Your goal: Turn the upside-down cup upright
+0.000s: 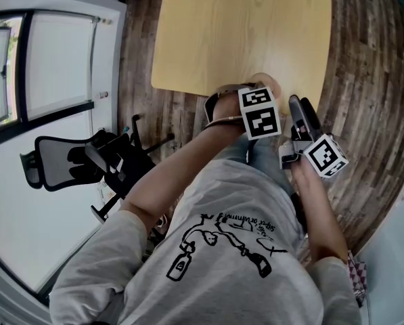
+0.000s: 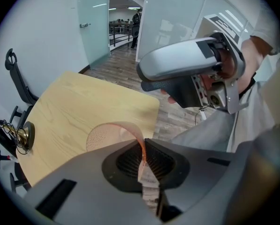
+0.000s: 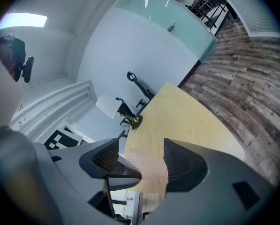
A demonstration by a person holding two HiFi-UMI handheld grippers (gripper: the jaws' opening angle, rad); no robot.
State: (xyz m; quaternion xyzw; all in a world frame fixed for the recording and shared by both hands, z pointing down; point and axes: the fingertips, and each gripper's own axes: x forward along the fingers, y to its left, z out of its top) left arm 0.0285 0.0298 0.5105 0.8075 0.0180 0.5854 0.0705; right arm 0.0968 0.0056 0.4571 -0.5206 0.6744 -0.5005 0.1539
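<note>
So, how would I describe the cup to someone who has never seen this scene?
Find the light wooden table on the plank floor; by its near edge, the person's left gripper is shut on the rim of the cup. It is the only see-through, orange-tinted thing there, with a dimpled wall, unlike the small brass-coloured object at the table's far edge.

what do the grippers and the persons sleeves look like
Both the left gripper and right gripper have smooth grey bodies and black ribbed jaw pads. Each carries a white cube with black square markers. The person wears a grey short-sleeved T-shirt with a black drawing.
</note>
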